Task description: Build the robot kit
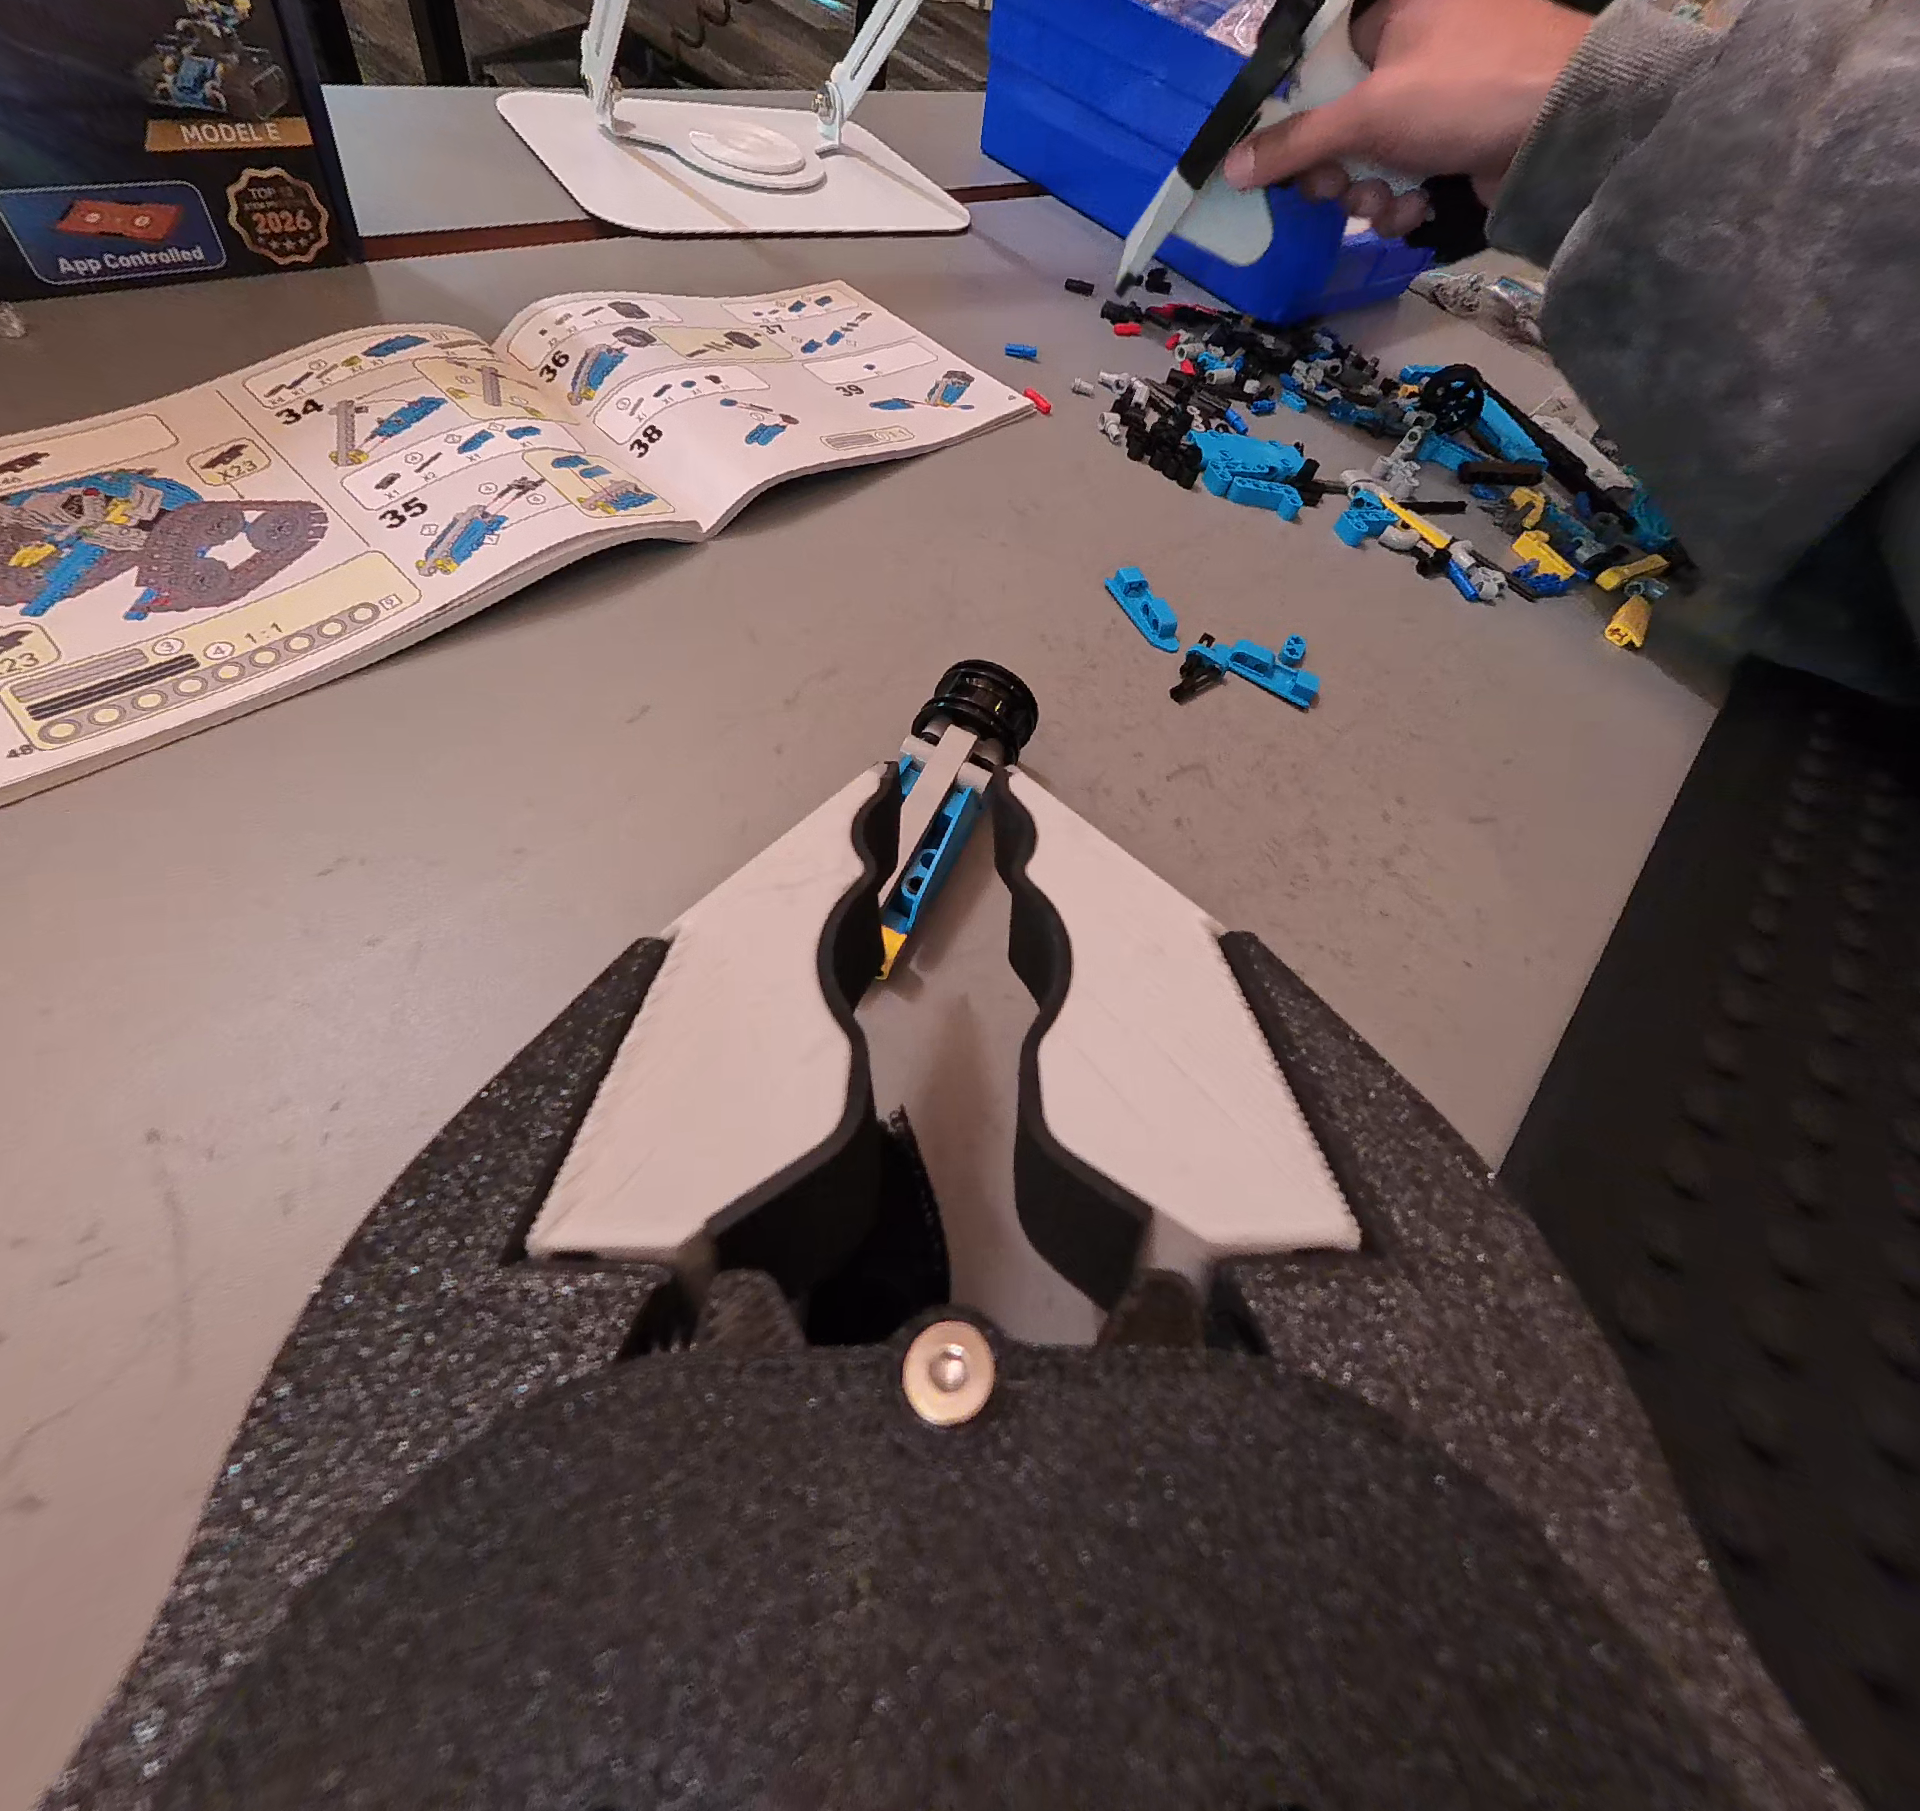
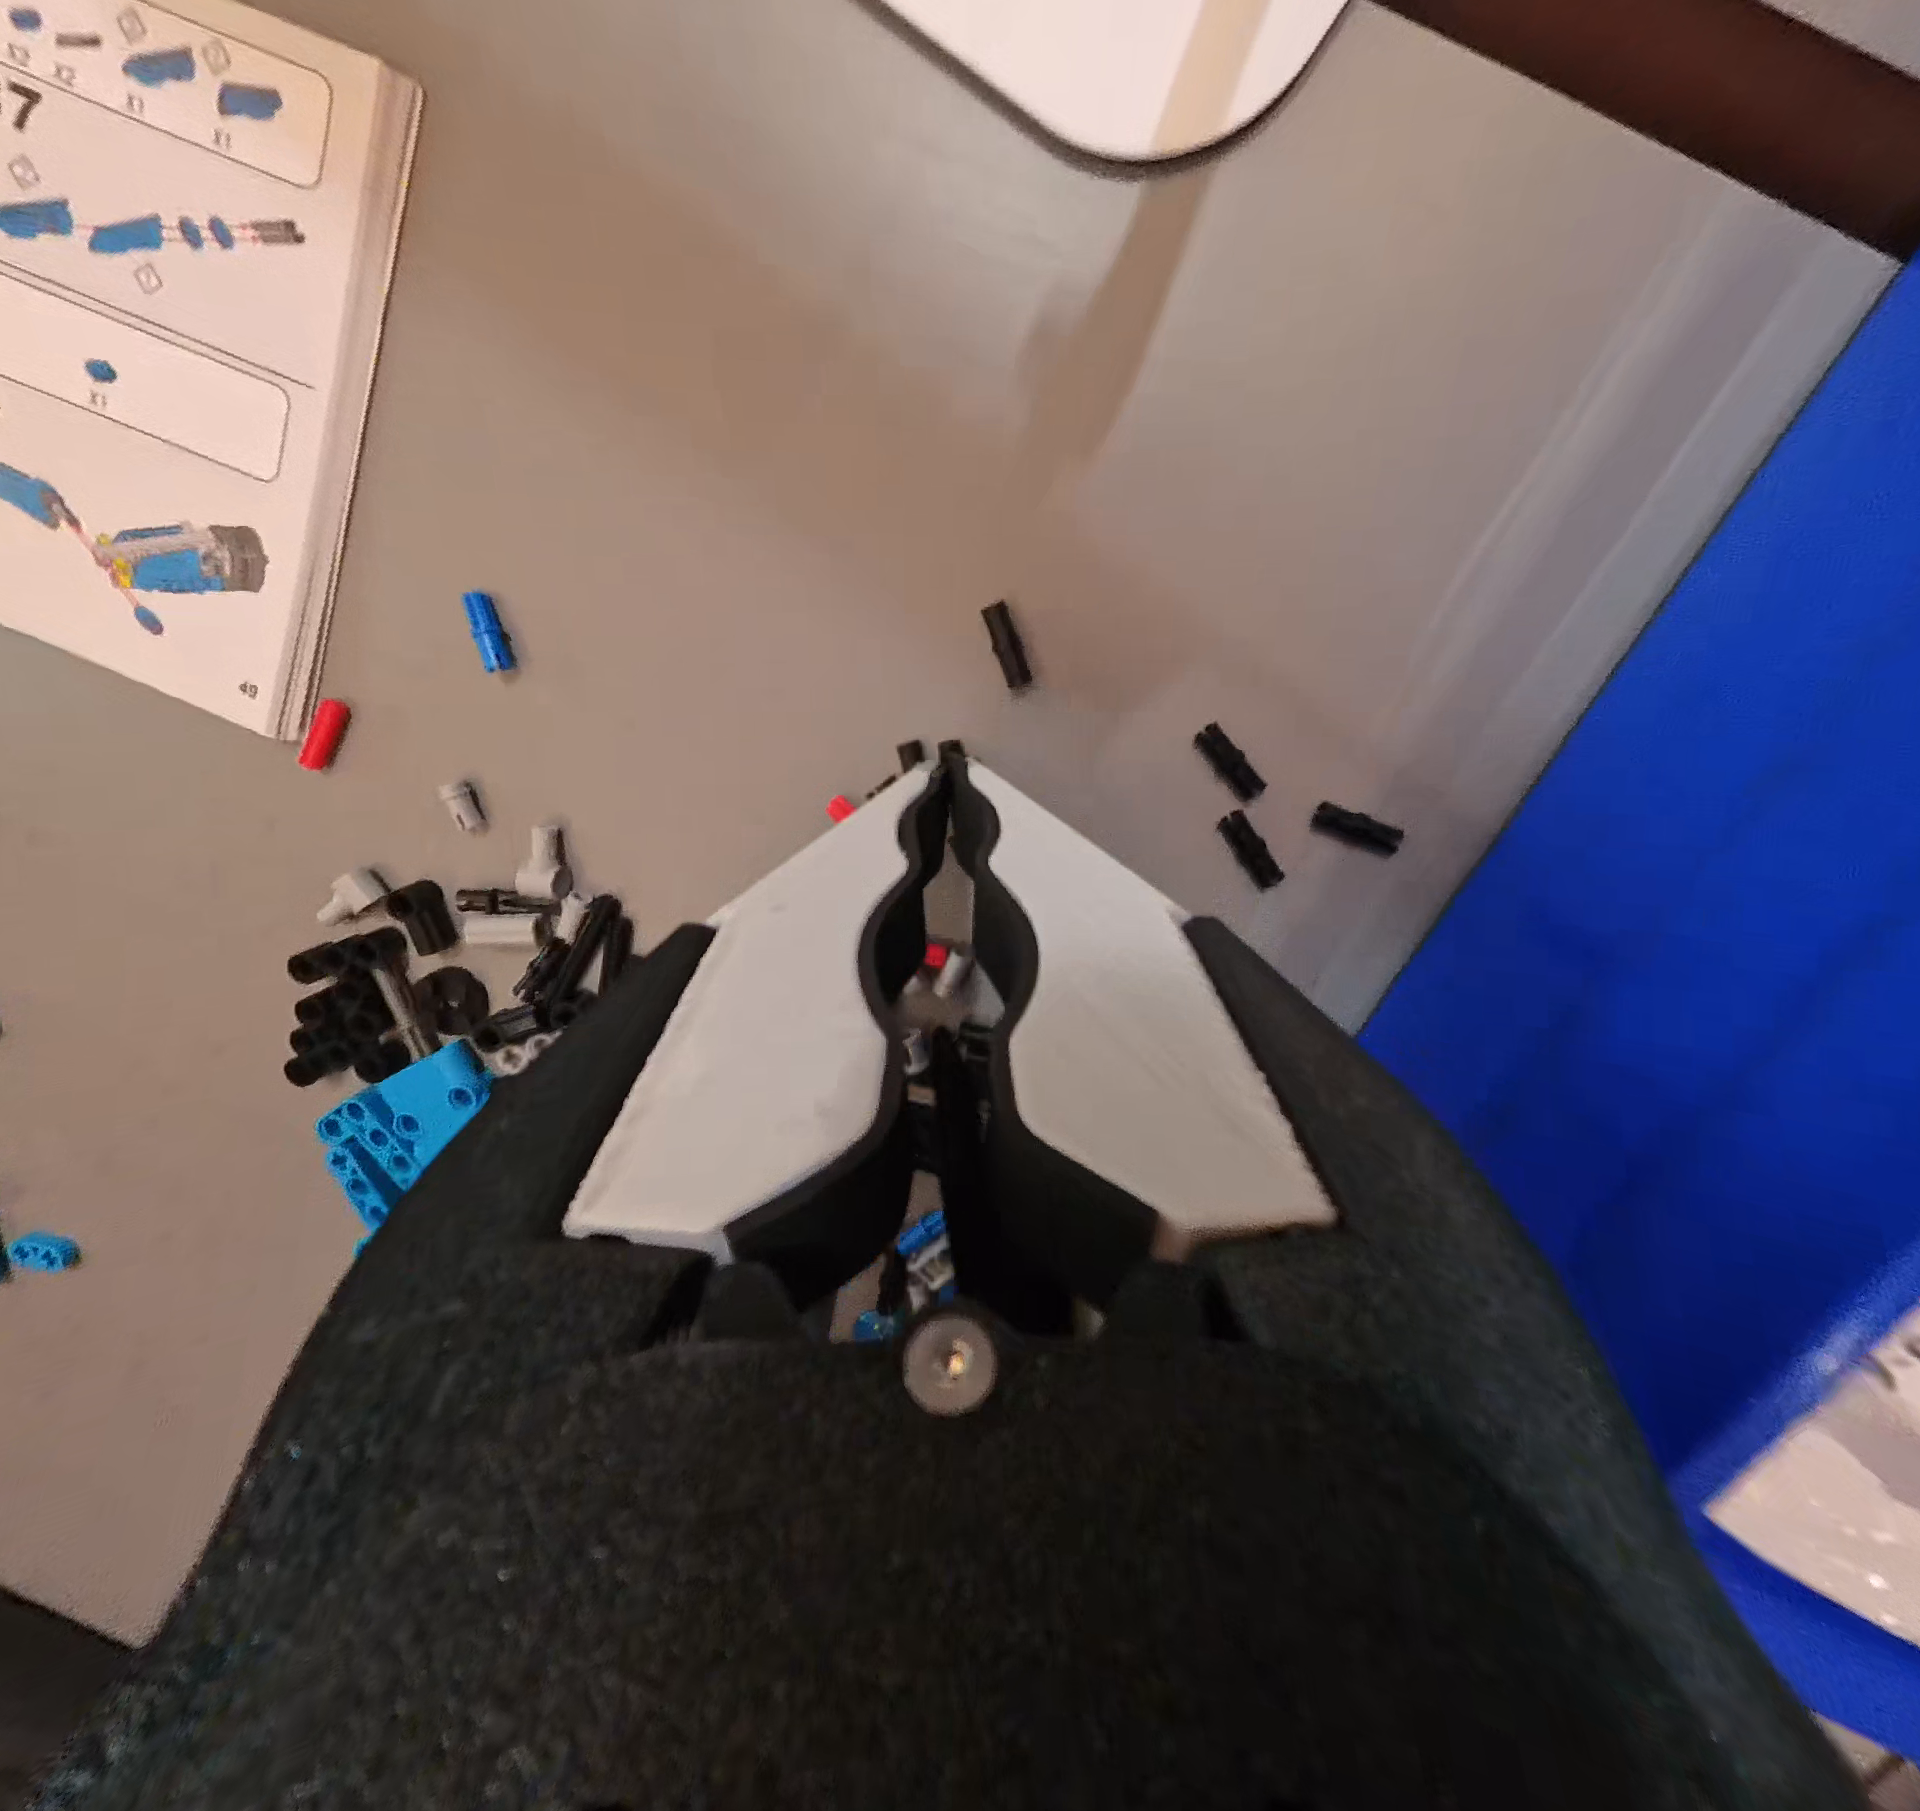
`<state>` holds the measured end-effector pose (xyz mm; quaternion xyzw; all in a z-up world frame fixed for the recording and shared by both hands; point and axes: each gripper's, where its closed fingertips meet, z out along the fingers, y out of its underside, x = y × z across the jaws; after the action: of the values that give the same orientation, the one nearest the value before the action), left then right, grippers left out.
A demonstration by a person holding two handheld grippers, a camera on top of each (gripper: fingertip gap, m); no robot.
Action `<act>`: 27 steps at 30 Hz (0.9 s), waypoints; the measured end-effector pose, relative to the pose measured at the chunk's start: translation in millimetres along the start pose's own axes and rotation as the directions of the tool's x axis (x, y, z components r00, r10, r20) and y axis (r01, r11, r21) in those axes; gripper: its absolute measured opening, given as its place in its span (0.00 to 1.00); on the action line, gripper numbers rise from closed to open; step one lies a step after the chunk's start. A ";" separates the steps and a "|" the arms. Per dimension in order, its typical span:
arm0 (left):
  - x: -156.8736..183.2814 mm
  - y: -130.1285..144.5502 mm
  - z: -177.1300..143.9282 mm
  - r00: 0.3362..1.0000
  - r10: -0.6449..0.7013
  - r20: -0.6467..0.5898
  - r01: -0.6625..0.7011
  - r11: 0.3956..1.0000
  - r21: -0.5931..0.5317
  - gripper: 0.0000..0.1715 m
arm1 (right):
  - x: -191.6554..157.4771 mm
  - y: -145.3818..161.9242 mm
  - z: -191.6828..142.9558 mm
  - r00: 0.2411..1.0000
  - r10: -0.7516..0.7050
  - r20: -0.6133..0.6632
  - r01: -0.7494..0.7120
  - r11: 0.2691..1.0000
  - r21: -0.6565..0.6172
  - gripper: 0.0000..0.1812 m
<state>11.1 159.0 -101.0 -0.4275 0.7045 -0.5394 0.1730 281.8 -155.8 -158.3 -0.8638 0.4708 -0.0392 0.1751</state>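
My left gripper (image 1: 948, 776) is shut on a small brick assembly (image 1: 935, 847): a blue beam with grey bars and a yellow end. Its black ribbed wheel (image 1: 977, 701) sticks out past the fingertips, just above the grey table (image 1: 520, 930). My right gripper (image 2: 948, 774) is shut, its jaws touching at the tip, pointing down at the table among loose black pins (image 2: 1228, 762). A small black piece (image 2: 950, 749) shows just beyond its tips; I cannot tell if it is gripped. In the left wrist view a hand (image 1: 1455, 78) holds the right gripper (image 1: 1127, 281) by the blue bin.
An open instruction booklet (image 1: 468, 473) lies at the left. A heap of blue, black, grey and yellow bricks (image 1: 1403, 452) lies at the right, with two blue pieces (image 1: 1247, 665) nearer. A blue bin (image 1: 1122, 99), a white stand (image 1: 727, 172) and a dark box (image 1: 156, 78) stand behind. Some 40 cm of space lies between my two pairs of fingers.
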 end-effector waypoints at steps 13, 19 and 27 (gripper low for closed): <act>0.3 1.5 1.0 1.000 0.001 0.000 -0.001 1.000 -0.010 0.10 | 8.5 -15.4 13.6 0.995 -0.070 -0.077 0.070 0.998 -0.001 0.02; 0.7 1.4 0.9 1.000 0.001 -0.003 -0.001 1.000 -0.009 0.10 | 15.6 18.4 0.8 0.990 -0.053 -0.129 0.037 0.992 -0.120 0.02; 0.9 1.7 1.1 1.000 0.004 -0.001 -0.004 1.000 -0.011 0.10 | -21.7 -1.8 -7.9 0.988 -0.106 -0.109 0.107 0.994 0.001 0.15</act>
<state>10.6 157.7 -102.8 -0.4269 0.7084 -0.5354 0.1712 269.4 -139.1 -148.2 -0.8838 0.4326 -0.0972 0.1495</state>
